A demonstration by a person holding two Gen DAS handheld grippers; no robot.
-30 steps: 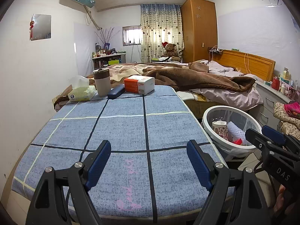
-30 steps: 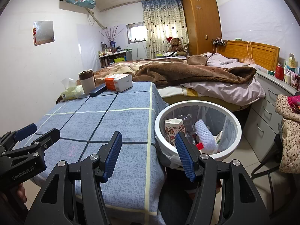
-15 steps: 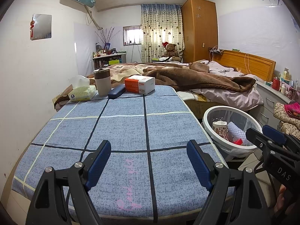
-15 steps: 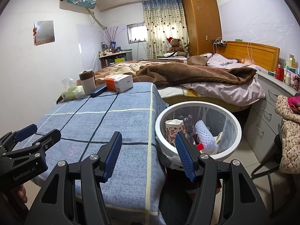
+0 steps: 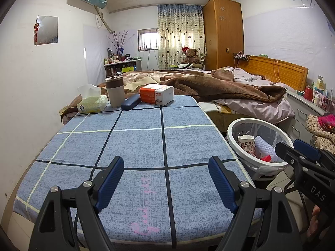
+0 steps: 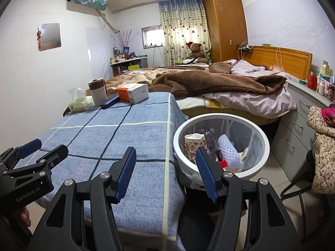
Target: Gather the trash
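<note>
Your left black plastic two-finger gripper (image 5: 165, 172) carries ribbed blue pads (image 5: 111, 178) and silver screws; white "GenRobot.AI" lettering shows at the right-wrist view's lower left. Your right black plastic two-finger gripper (image 6: 165, 167) matches, marked "DAS" at the left-wrist view's lower right.

Blue checked tablecloth (image 5: 136, 142) with dark and pale lines; orange-and-white box (image 5: 156, 94) at far edge; white bin (image 6: 222, 144), possibly cartoon-printed cup (image 6: 193, 145) inside.
</note>
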